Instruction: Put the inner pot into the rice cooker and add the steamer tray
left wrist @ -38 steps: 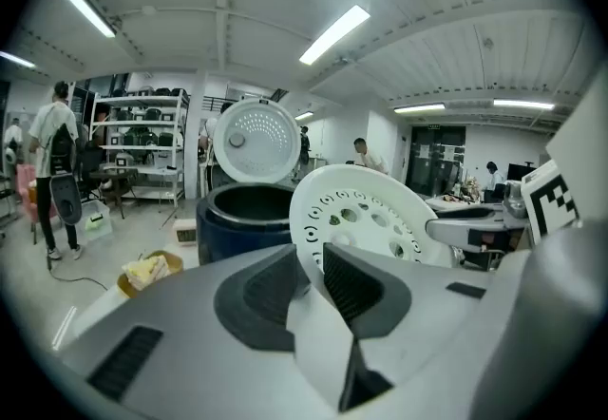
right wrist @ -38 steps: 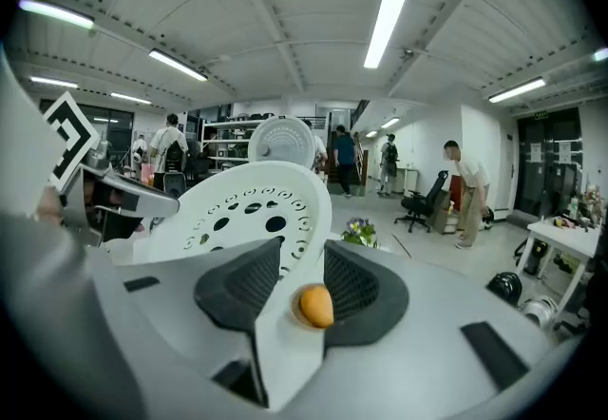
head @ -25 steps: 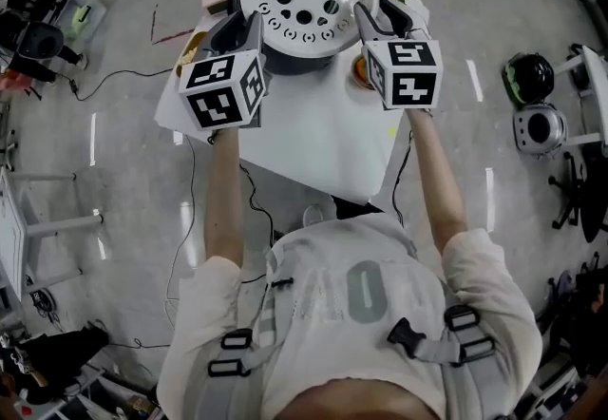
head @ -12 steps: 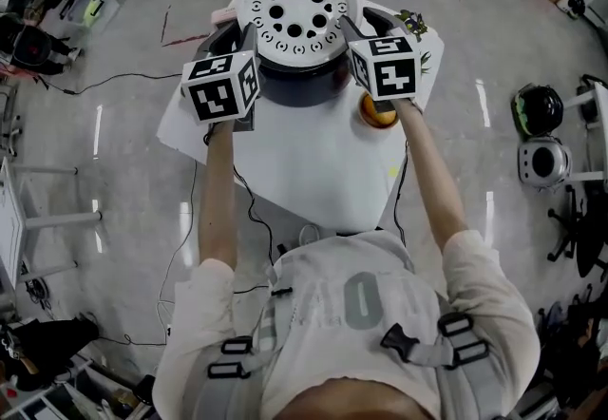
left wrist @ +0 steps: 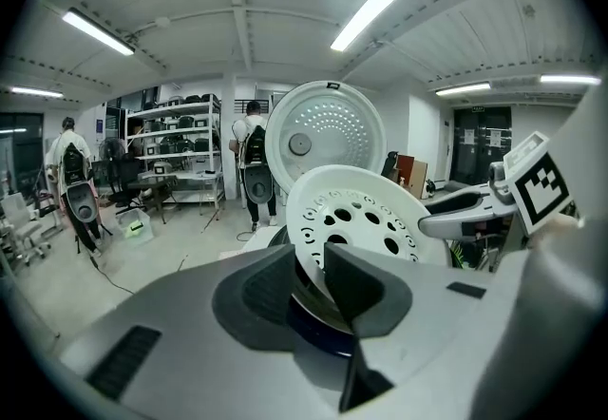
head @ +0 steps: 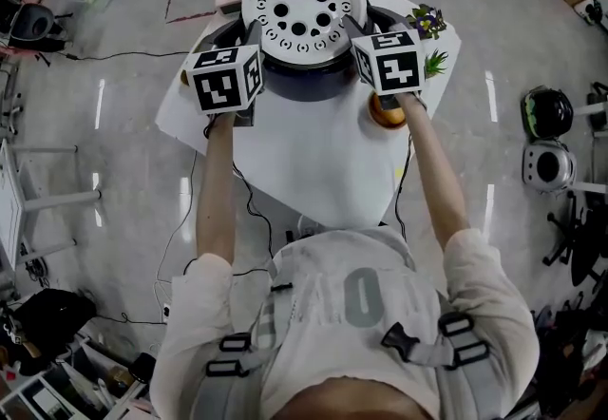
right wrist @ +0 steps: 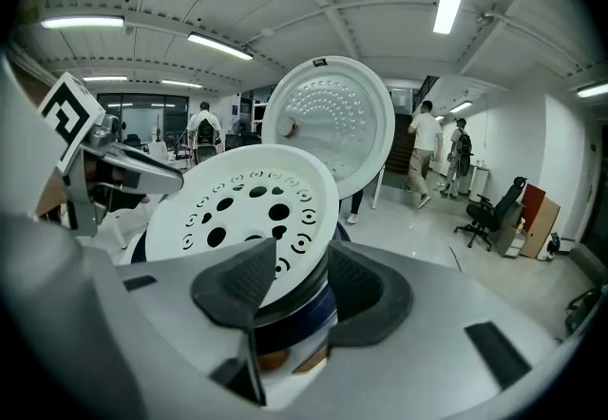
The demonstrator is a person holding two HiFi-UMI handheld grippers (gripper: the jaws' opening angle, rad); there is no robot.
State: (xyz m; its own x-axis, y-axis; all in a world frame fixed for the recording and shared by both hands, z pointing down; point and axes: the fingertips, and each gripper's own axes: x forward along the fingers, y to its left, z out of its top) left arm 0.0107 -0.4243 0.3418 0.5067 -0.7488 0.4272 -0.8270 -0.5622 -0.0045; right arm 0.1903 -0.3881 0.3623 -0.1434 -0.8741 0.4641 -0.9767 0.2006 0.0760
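Note:
The white perforated steamer tray [head: 299, 5] lies over the mouth of the dark rice cooker [head: 304, 81], whose round lid [left wrist: 323, 138] stands open behind it. My left gripper [head: 249, 28] is shut on the tray's left rim [left wrist: 356, 219], which is wedged between its pads. My right gripper [head: 357, 25] has the tray's right rim [right wrist: 247, 204] between its jaws. Those jaws have just been opening, and a gap shows beside the right pad [right wrist: 356, 280]. A metal rim [right wrist: 290, 298] shows under the tray, seemingly the inner pot's.
The cooker stands on a white table [head: 313, 162], with an orange cup [head: 385, 112] near my right hand and a small plant [head: 429, 27] at the far right corner. More cookers [head: 541, 162] sit on the floor at right. People [left wrist: 252, 138] stand far behind.
Both grippers have moved away from my body and down with the tray, which has come from above the cooker onto its mouth.

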